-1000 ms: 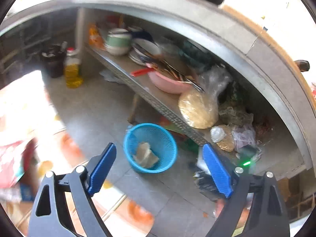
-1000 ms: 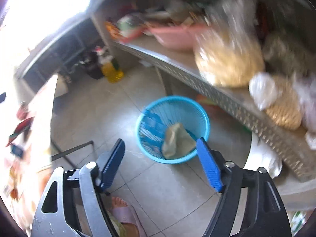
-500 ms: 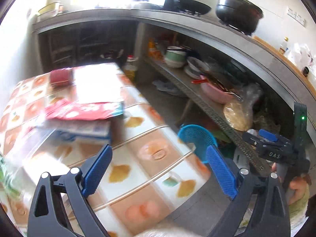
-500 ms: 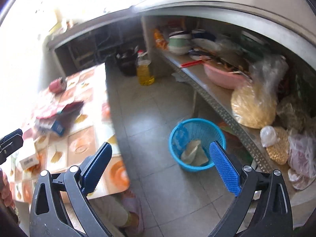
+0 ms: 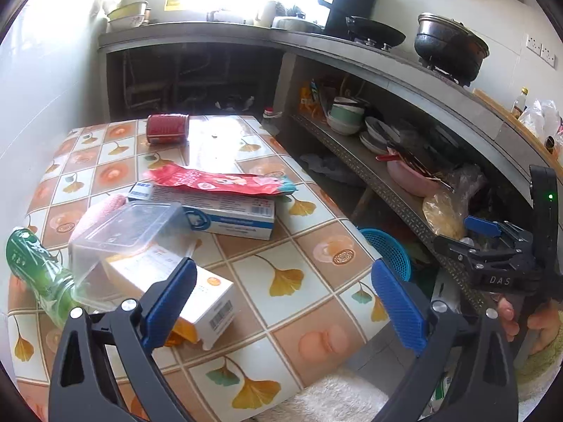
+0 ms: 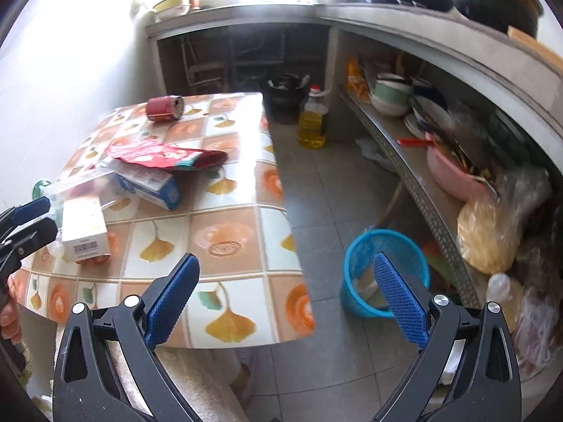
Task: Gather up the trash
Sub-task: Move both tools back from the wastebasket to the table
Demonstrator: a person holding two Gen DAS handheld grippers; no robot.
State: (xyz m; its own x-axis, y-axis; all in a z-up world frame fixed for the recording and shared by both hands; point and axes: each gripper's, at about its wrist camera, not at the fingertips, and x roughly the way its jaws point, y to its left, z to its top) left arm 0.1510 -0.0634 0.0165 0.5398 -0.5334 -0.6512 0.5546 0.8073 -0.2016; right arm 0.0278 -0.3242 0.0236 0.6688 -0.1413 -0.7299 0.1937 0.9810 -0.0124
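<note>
Blue ribbed pads are being held wide apart on the left gripper (image 5: 281,295), its jaws opening the last little way with nothing between them; low in the left wrist frame they are being aimed over the tiled table (image 5: 316,232). The right gripper (image 6: 286,295) is likewise being held fully spread and empty, at the bottom of its own frame, above the table's near corner and the floor.

Just beyond the left pad, at lower left, a white carton (image 5: 183,292) is lying partly under a clear plastic container (image 5: 126,225), with a green bottle (image 5: 38,277) at the far left edge. Towards the centre a blue-and-white box (image 5: 225,216) is being overlain by a red wrapper (image 5: 218,179), and a red can (image 5: 167,128) is lying on its side at the upper left. The blue basket (image 6: 385,274), with scraps already inside, is standing on the floor at centre right of the right wrist frame.

The step in hand is judged to be the reach for another piece of trash; closing on the white carton is probably called for next.

Compared with a second ago, both views are now being filled by the table rather than by the basket, and both jaws are being held wider.
</note>
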